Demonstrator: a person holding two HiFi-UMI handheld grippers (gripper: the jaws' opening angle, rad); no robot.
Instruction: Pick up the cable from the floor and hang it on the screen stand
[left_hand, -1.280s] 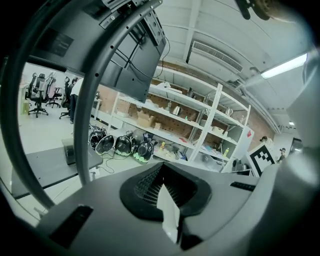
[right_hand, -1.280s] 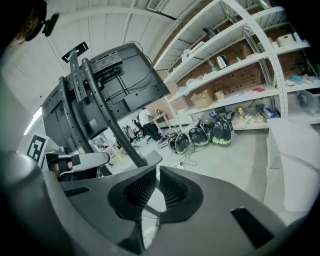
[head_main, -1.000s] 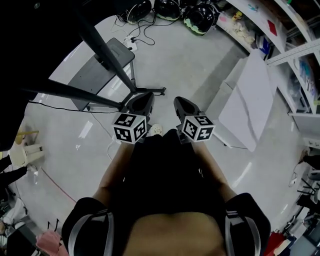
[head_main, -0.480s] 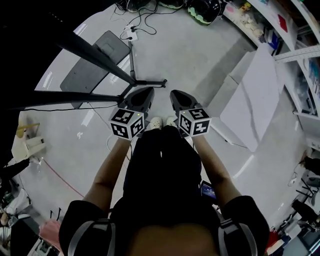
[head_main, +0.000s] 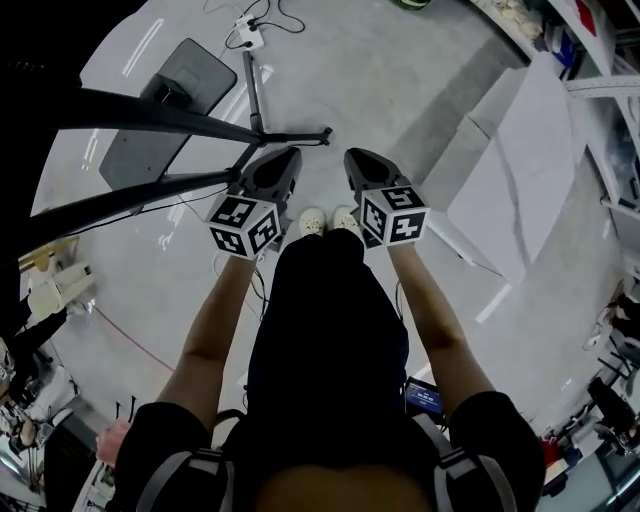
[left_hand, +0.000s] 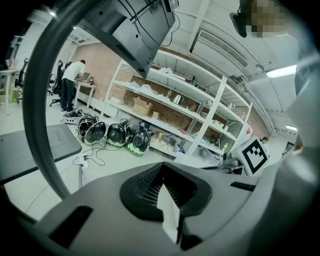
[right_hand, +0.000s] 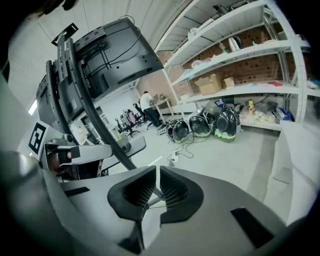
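- Here we hold both tools low and side by side, just above our white shoes (head_main: 312, 222).
- The left gripper (head_main: 292, 154) has its jaws pressed together, with nothing between them.
- The right gripper (head_main: 351, 155) is likewise pressed together and empty.
- The cable (head_main: 214, 268), a thin pale loop, lies on the grey floor (head_main: 400, 80) beside our left forearm, apart from both grippers.
- The screen stand (head_main: 170, 120) slants in from our left; its foot lies on the floor just beyond the left gripper's tip.
- A row of helmets (right_hand: 200, 125) sits on the floor below the shelving (right_hand: 240, 75).
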